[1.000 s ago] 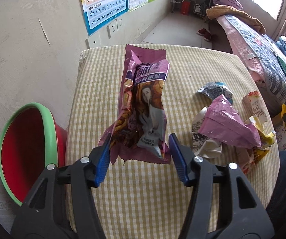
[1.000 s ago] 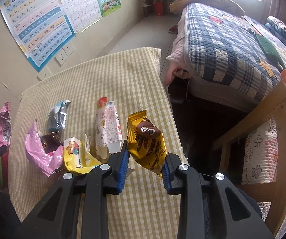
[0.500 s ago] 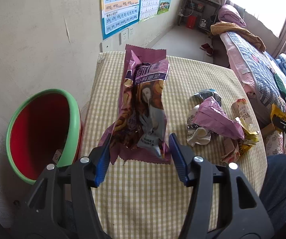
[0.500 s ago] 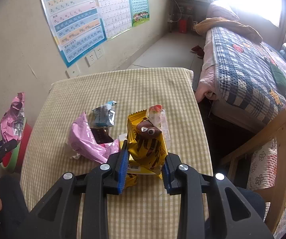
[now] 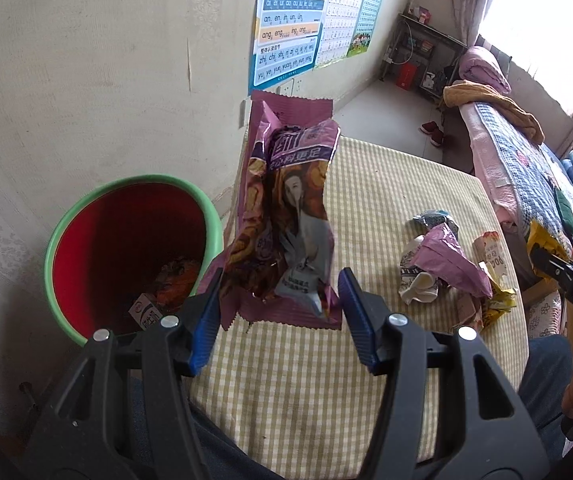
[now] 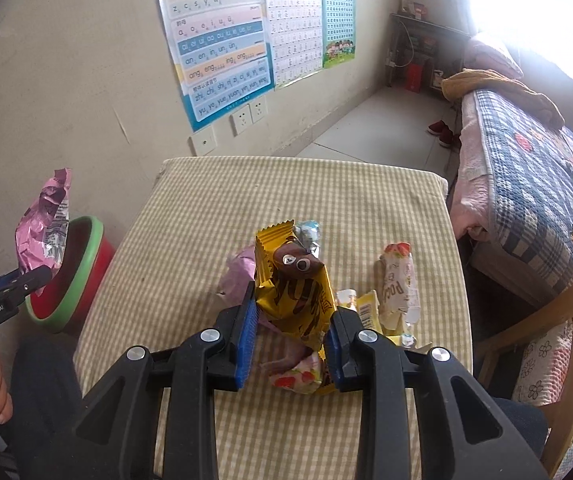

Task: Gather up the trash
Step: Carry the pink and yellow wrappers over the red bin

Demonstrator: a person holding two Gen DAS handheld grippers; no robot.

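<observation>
Checked tablecloth below — left gripper clamps purple wrapper, right gripper clamps yellow wrapper; carry left until centred over red bin before releasing.

left tool: black arms, blue pads, silver screws | right tool: same
</observation>
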